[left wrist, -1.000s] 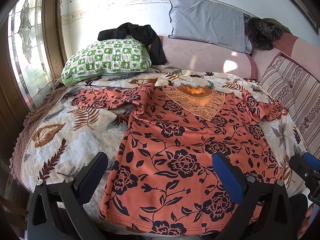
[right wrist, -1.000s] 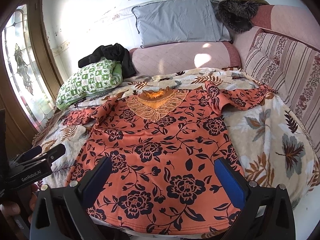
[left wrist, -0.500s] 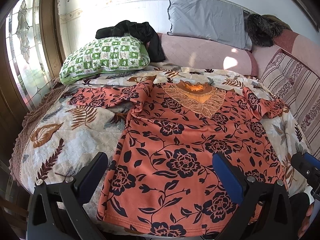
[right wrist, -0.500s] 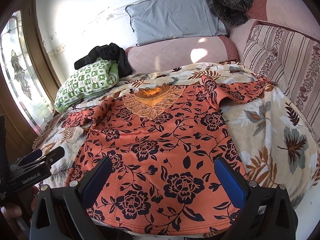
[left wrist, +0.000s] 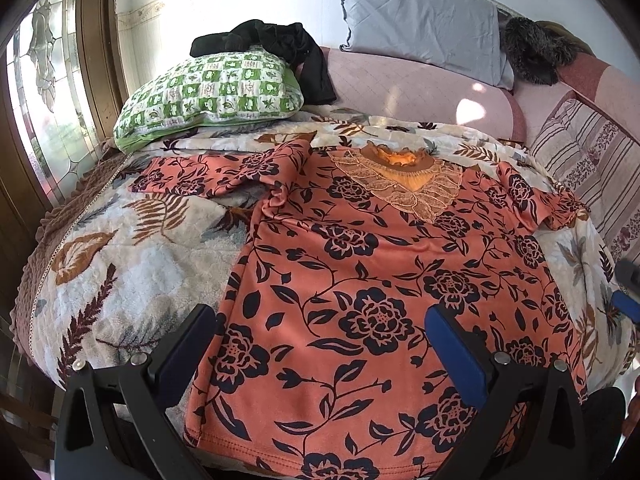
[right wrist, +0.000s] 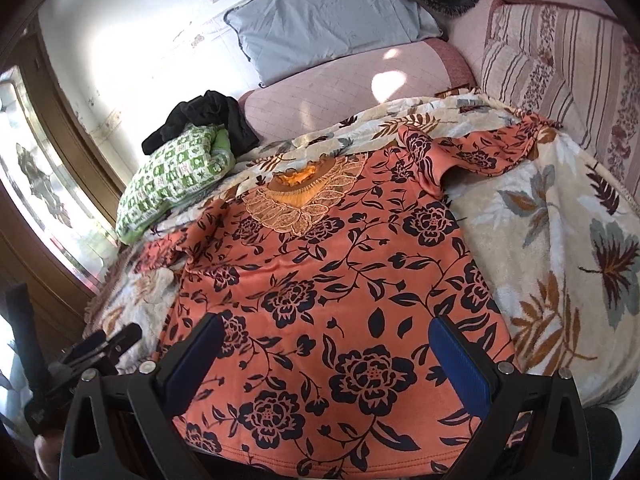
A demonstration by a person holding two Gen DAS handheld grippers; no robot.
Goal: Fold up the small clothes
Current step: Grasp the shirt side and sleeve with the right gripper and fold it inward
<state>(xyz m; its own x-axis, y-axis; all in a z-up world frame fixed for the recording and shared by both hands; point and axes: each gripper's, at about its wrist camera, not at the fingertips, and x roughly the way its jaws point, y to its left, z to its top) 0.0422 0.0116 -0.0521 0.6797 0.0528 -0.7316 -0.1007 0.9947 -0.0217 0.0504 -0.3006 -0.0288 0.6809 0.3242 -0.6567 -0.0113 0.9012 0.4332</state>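
An orange top with black flowers [left wrist: 380,280] lies flat, front up, on the leaf-print blanket [left wrist: 132,264]. Both sleeves are spread out, and a lace collar [left wrist: 404,184] lies at the far end. The top also fills the right wrist view [right wrist: 340,280]. My left gripper [left wrist: 320,344] is open and empty above the hem, left of centre. My right gripper [right wrist: 326,352] is open and empty above the hem's right part. The left gripper shows at the right wrist view's lower left [right wrist: 100,344]. The right gripper's tip shows at the left wrist view's right edge [left wrist: 626,304].
A green checked pillow [left wrist: 208,92] with a black garment [left wrist: 280,48] on it lies at the back left. A grey pillow [left wrist: 424,24] leans on the wall above a pink bolster [left wrist: 420,100]. Striped cushions [right wrist: 560,64] line the right side. A glass door [left wrist: 44,92] stands to the left.
Both grippers have moved forward and lower over the top's hem, so the top fills more of each view. The right gripper has tilted. The top has not moved.
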